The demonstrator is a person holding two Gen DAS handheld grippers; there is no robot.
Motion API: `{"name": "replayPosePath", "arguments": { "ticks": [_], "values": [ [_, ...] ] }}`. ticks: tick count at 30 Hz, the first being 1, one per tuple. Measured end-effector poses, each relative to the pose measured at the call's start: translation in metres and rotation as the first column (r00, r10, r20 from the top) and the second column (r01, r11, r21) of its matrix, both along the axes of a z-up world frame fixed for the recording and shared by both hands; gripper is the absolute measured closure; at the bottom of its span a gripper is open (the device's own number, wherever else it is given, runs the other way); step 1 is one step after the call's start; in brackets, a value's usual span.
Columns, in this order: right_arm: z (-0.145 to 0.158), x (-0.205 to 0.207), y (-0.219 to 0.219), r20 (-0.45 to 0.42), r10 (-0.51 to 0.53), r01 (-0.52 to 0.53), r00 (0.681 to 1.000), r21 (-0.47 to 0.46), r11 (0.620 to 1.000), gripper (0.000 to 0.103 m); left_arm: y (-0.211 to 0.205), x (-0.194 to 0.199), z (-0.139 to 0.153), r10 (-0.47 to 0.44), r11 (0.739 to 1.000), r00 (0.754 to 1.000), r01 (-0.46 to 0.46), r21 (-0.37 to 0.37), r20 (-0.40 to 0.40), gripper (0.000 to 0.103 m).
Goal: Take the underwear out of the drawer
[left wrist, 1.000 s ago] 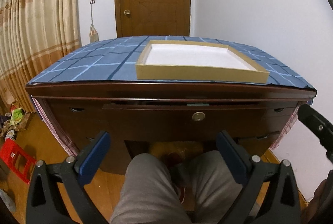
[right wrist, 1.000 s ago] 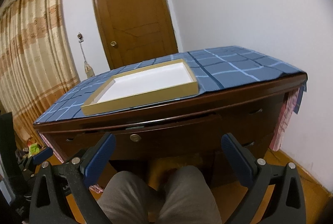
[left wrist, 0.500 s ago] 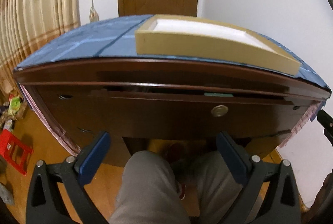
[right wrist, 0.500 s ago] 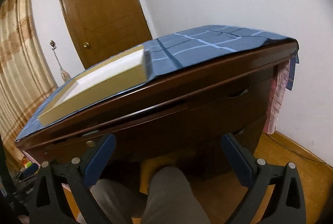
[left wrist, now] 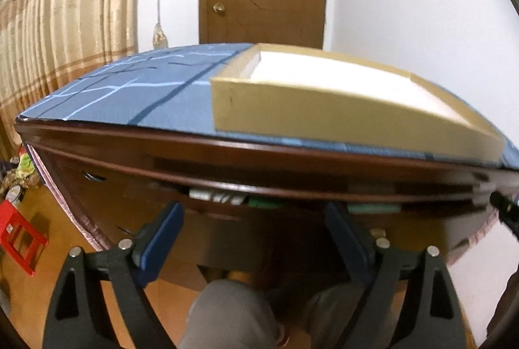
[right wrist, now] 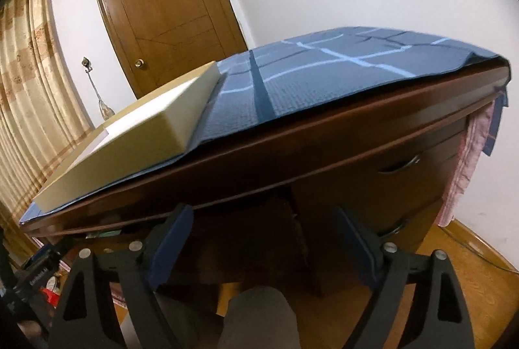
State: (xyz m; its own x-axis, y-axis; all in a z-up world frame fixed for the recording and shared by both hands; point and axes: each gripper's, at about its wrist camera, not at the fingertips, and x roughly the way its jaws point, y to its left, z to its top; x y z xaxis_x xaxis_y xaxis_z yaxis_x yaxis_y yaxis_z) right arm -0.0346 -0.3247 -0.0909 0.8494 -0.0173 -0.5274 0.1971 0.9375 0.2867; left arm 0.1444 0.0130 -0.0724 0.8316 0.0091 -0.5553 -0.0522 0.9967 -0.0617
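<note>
The desk's middle drawer (left wrist: 292, 219) stands a little ajar under the tabletop. Folded cloth shows in the gap: a white-grey piece (left wrist: 214, 195), a green one (left wrist: 262, 203) and a teal one (left wrist: 373, 208). My left gripper (left wrist: 253, 214) is close in front of the drawer front, its jaws wide apart and closing, with nothing pressed between the blue pads (left wrist: 162, 238). My right gripper (right wrist: 262, 216) faces the drawer's right end (right wrist: 246, 225) from below the desk edge, jaws also closing on nothing. Its tip shows at the left wrist view's right edge.
A blue checked cloth (left wrist: 136, 96) covers the desk top, with a shallow cardboard tray (left wrist: 324, 112) on it. Side drawers with ring handles (right wrist: 399, 167) flank the kneehole. A person's grey-trousered knees (left wrist: 227, 310) sit below. A red stool (left wrist: 19, 242), curtains and a door stand behind.
Both grippers have come nearer to the desk front and lower, so the drawer gap looms larger. The fingers of both stand closer together than before.
</note>
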Motion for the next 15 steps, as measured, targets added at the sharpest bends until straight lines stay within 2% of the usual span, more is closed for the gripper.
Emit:
{"name": "replayPosePath", "arguments": {
  "ticks": [2,6,15],
  "values": [
    [-0.002,0.008,-0.001,0.002,0.013,-0.013,1.000,0.007,1.000,0.016,0.002,0.004,0.000,0.006,1.000,1.000,-0.006,-0.013,0.009,0.022],
    [-0.005,0.021,-0.004,-0.003,0.046,-0.046,0.999,0.014,0.999,0.022,-0.001,0.014,-0.003,0.006,1.000,1.000,-0.006,-0.013,-0.019,0.021],
    [-0.015,0.040,-0.008,-0.011,0.166,-0.165,0.986,0.064,0.984,0.023,-0.006,0.025,-0.011,0.005,1.000,0.999,-0.004,0.017,-0.046,0.020]
  ]
}}
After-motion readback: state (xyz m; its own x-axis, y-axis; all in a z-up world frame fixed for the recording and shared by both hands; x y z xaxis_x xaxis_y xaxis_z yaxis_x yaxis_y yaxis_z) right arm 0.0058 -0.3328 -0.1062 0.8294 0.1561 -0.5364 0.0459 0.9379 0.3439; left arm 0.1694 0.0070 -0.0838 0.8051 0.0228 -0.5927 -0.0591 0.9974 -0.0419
